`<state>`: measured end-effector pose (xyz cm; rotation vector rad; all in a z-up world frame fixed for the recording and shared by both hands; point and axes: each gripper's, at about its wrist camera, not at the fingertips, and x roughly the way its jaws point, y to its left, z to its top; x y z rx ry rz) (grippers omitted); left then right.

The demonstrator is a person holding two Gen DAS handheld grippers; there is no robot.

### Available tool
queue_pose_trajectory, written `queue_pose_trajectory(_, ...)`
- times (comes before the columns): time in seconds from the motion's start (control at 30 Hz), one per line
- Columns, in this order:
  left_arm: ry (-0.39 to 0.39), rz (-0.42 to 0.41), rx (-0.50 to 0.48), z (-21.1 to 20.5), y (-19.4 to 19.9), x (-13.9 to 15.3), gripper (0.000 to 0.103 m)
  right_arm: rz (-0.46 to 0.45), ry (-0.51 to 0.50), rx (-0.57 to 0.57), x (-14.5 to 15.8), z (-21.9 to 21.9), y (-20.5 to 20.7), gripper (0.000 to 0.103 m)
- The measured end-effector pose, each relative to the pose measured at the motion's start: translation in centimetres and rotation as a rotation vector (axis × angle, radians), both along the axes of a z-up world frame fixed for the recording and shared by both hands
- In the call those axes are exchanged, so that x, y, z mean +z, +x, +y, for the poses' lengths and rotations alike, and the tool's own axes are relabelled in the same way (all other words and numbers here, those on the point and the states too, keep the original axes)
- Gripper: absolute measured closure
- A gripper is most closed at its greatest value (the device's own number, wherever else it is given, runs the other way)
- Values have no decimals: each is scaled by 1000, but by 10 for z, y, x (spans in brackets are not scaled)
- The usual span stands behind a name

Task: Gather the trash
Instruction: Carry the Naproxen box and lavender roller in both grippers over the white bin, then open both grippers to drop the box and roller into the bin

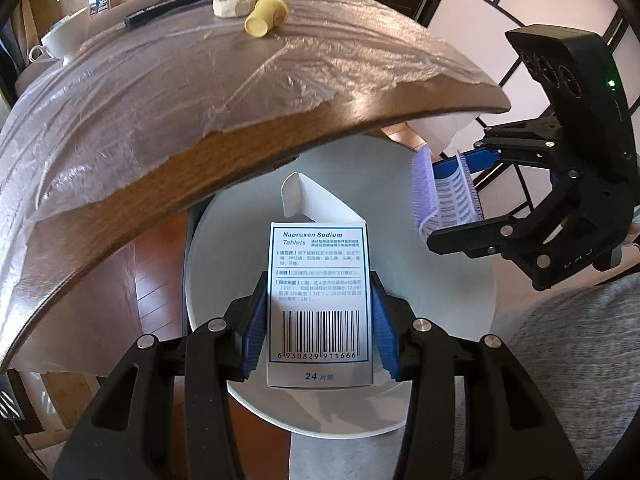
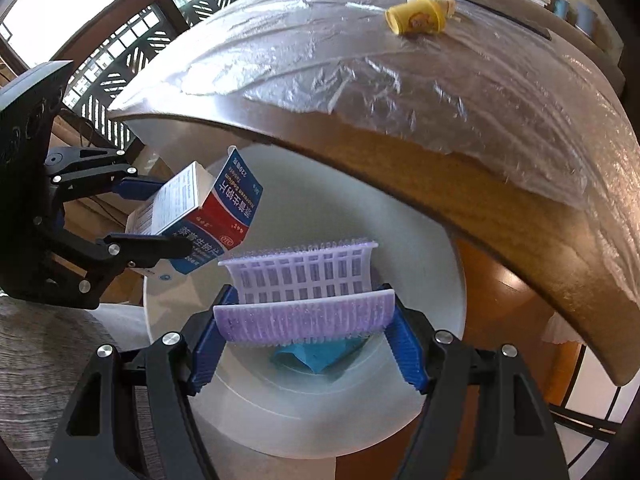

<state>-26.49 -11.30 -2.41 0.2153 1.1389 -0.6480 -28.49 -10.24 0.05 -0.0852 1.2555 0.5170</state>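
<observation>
Midway by the look of it. Left gripper (image 1: 318, 320) pinched a tablet box (image 1: 318, 300), flap open, above the white bin (image 1: 460, 300). Right gripper (image 2: 306, 340) clamped a folded purple bristle mat (image 2: 304, 316), also over the bin (image 2: 420, 280). Neither dropped yet. Bin held one teal scrap (image 2: 316, 356) at the bottom; nothing else visible inside. Left on the bench (image 1: 240, 160), well apart from the bin: yellow cup (image 1: 266, 16) lying on its side, beige lump (image 1: 234, 3) touching it. Both judged trash, not yet collected.
</observation>
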Motion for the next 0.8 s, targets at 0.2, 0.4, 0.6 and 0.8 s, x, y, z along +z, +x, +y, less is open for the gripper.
queue_pose_trajectory(0.2, 25, 9, 5, -3, 7, -14, 55, 22, -14, -9, -15, 1, 0, 33)
queue_pose_trajectory(0.4, 46, 15, 11, -5, 13, -25, 55, 35, -23, -10, -26, 3, 2, 33)
queue_pose_trajectory(0.6, 61, 20, 7, -8, 16, -33, 55, 44, -34, -3, -33, 4, 3, 33)
queue_pose_trajectory(0.8, 73, 22, -2, -7, 15, -39, 55, 54, -39, 3, -39, 5, 6, 33)
